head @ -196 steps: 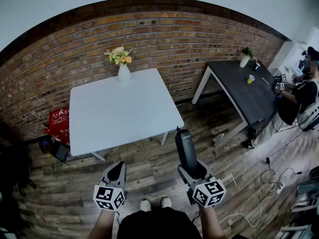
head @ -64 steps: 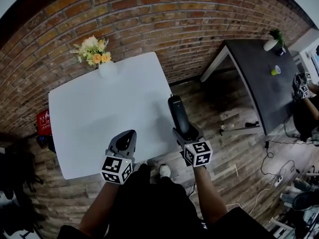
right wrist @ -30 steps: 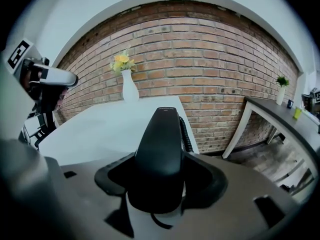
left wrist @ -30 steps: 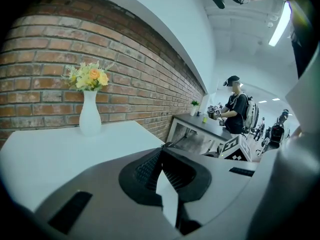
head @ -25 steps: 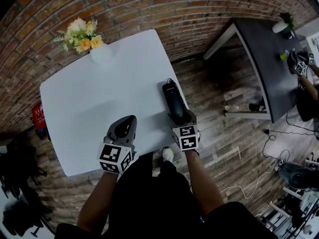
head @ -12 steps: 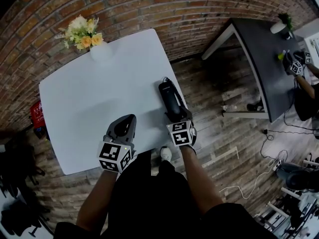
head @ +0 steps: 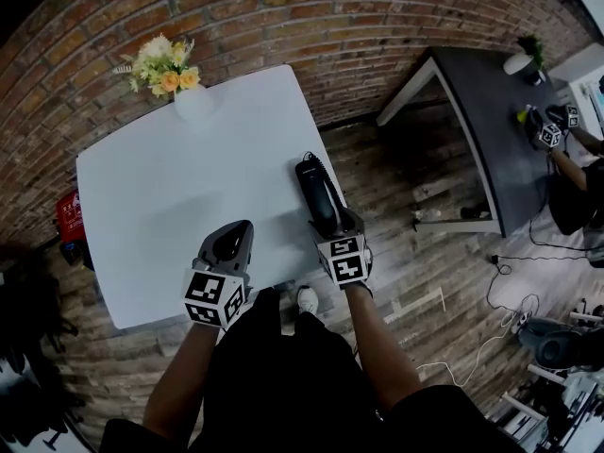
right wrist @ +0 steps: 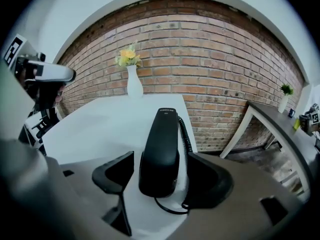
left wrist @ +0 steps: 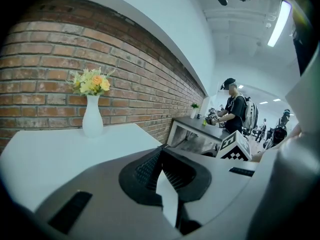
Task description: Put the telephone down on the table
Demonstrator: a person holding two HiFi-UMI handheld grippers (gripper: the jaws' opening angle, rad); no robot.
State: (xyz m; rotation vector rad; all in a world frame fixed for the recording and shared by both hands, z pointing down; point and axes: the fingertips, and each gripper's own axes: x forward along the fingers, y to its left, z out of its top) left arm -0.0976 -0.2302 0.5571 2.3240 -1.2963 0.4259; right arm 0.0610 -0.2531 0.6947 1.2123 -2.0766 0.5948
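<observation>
My right fingers (right wrist: 117, 171) are spreading, clear of the telephone (right wrist: 161, 149), which lies flat between them on the white counter (head: 179, 187) near its right edge, its cord alongside. My left fingers (left wrist: 145, 171) are closed together on nothing, above the counter's near edge.

Telephone (right wrist: 161, 149): smooth black plastic, semi-gloss.
Table (head: 160, 206): smooth, matt white top.
Wall (head: 283, 17): rough red brick, matt.
Floor (head: 396, 196): worn wood planks, matt.
Vase (left wrist: 92, 118): smooth white, slight gloss.
</observation>
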